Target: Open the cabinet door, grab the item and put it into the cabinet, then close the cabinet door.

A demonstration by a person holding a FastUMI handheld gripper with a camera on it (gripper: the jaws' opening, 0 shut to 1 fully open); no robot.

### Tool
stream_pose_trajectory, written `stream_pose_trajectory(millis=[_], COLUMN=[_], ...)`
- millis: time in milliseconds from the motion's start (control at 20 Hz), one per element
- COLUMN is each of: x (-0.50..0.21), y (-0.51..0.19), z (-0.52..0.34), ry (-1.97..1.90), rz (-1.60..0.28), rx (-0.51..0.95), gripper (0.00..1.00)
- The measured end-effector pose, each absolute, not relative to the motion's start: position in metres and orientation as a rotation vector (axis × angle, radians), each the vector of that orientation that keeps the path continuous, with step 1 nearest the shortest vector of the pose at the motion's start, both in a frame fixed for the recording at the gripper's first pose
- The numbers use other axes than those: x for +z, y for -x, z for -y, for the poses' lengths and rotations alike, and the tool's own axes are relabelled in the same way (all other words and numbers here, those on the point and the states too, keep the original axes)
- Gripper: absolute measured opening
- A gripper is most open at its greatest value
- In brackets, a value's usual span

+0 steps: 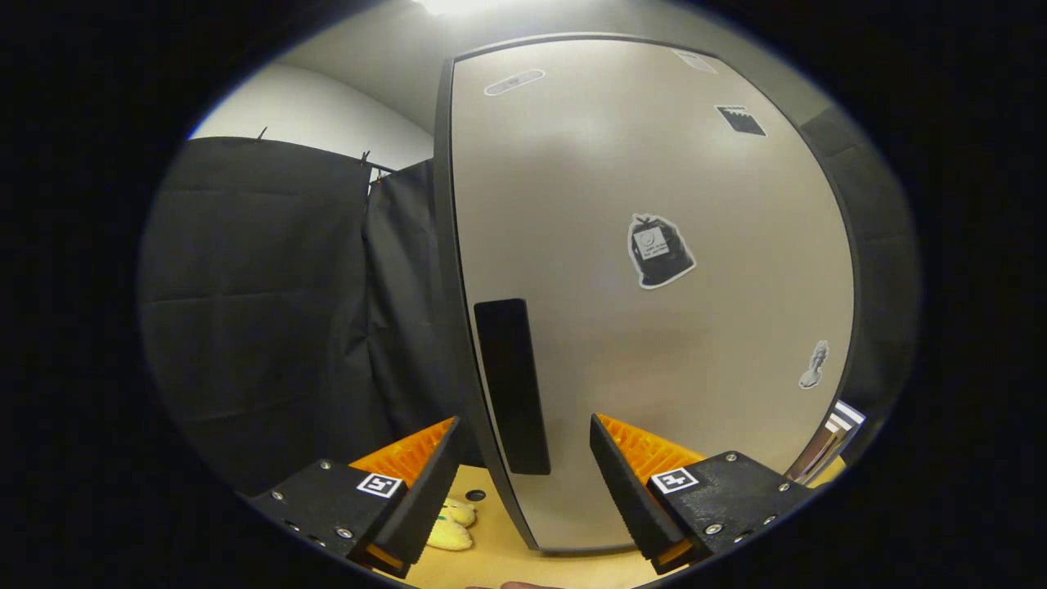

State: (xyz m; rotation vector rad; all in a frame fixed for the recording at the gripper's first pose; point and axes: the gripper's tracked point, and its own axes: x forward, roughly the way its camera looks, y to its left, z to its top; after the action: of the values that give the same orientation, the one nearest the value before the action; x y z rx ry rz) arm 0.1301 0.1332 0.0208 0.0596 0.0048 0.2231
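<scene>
The cabinet door (654, 311) is a tall grey panel with a dark rim, standing shut right in front of me. Its black handle strip (512, 386) runs upright near the door's left edge. My gripper (523, 454) is open, and the handle and the door's left edge lie between and just beyond the fingertips, with neither finger pressing on them. A yellowish soft item (452, 525) lies on the wooden tabletop (523, 564) below my left finger, partly hidden by it.
Black cloth (270, 311) hangs to the left of the cabinet and also on its right. Several stickers (658, 249) are stuck on the door. A striped thing (834, 438) shows at the door's lower right. A fingertip (517, 585) peeks in below.
</scene>
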Motion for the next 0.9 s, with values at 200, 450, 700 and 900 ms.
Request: stream_pose_trajectory(millis=[200, 450, 700, 900], x=[0.012, 0.009, 0.008, 0.01], y=[-0.147, -0.145, -0.136, -0.113], z=[-0.133, -0.139, -0.139, -0.141], ry=[-0.001, 0.097, 0.112, 0.105], rz=[-0.019, -0.005, -0.023, -0.046], rx=[0.185, 0.19, 0.19, 0.194], gripper=[0.76, 0.31, 0.29, 0.29])
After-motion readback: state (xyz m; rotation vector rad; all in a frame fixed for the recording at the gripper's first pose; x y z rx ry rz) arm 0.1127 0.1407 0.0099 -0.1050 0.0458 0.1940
